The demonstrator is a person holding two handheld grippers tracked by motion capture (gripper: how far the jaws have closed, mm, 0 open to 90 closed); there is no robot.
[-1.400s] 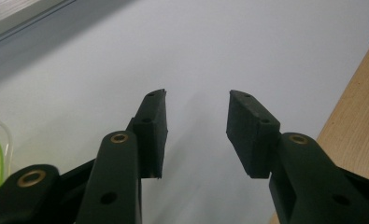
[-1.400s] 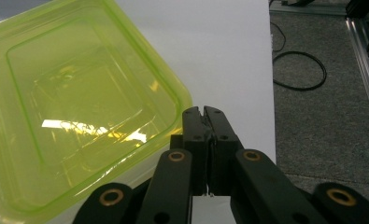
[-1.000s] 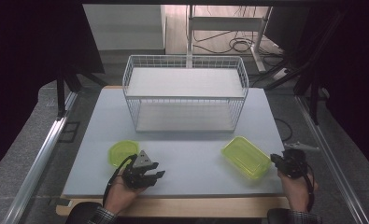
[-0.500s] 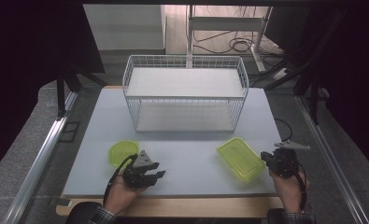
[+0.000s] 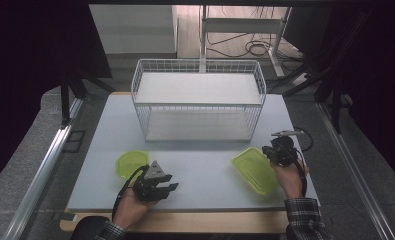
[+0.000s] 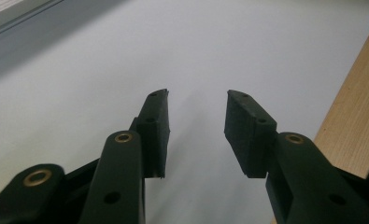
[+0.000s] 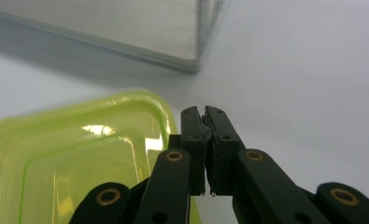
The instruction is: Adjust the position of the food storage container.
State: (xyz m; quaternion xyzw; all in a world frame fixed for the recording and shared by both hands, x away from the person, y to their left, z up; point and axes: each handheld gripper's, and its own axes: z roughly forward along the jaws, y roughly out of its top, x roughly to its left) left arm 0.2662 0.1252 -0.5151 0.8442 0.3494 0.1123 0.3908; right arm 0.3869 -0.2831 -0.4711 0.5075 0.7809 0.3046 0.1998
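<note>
A lime-green rectangular container lies on the white table at the front right. My right gripper is shut, with nothing visible between its jaws. It sits right at the container's right rim, and the right gripper points toward the wire rack's corner. I cannot tell whether it touches the rim. A round lime-green dish lies at the front left. Just right of the dish my left gripper stands open and holds nothing. In its own view the left gripper hangs low over bare table.
A white wire rack with two shelves stands at the back middle of the table; its lower corner shows close ahead of the right gripper. The table's wooden front edge runs just beside the left gripper.
The right hand moved its gripper in from the table's right edge and forward to the container's right rim. The container shifted slightly left. The left gripper stayed put.
</note>
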